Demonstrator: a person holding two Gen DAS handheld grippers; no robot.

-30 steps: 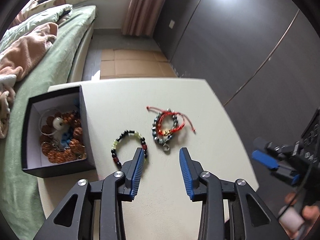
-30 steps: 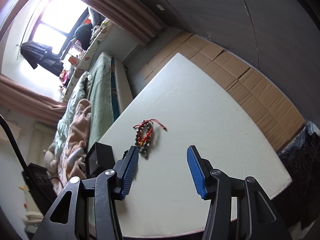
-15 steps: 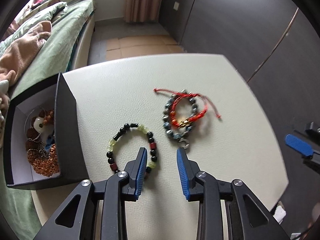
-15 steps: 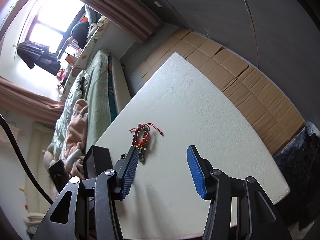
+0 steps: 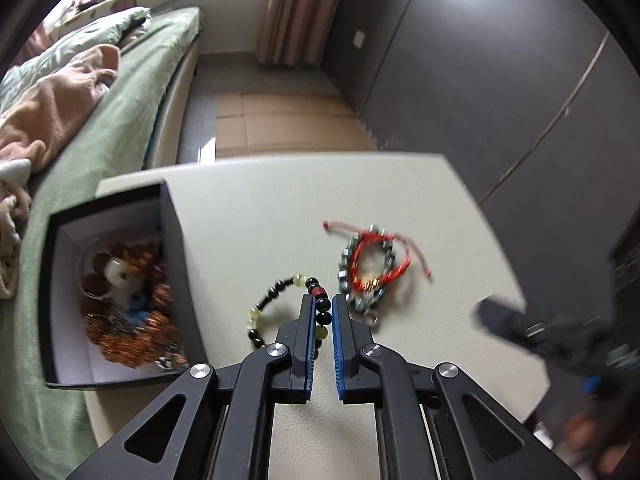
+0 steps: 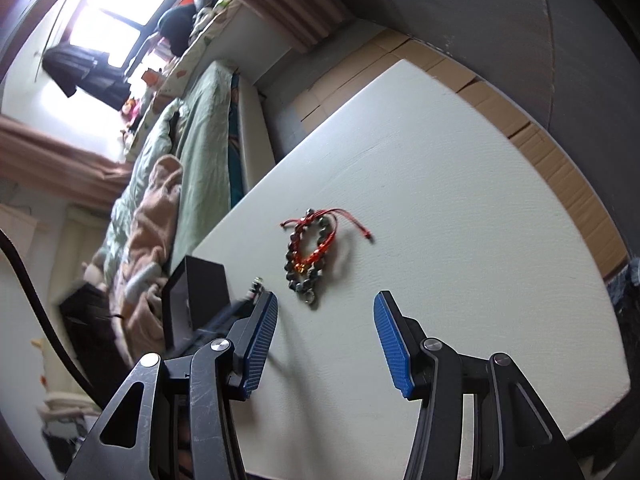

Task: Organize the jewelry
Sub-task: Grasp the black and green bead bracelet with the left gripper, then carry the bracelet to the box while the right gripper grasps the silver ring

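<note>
My left gripper (image 5: 321, 306) is shut on the right side of a black, green and red bead bracelet (image 5: 276, 300) lying on the white table (image 5: 256, 216). Just to its right lies a red cord bracelet (image 5: 378, 254) on top of a grey bead bracelet (image 5: 347, 270); both show in the right wrist view (image 6: 310, 246). A black open box (image 5: 176, 248) with a white inside holds several brown bead pieces at the left. My right gripper (image 6: 326, 320) is open and empty, above the table, nearer than the red and grey bracelets.
A bed with a green cover (image 5: 132, 76) and a beige blanket (image 5: 52, 100) runs along the table's left side. Dark wardrobe doors (image 5: 500, 60) stand to the right. Cardboard sheets (image 5: 280, 120) cover the floor beyond the table. The box also shows in the right wrist view (image 6: 200, 296).
My left gripper has moved forward over the multicolour bead bracelet and its jaws have closed from wide open onto the bracelet's right side. My right gripper has stayed open, shifting slightly.
</note>
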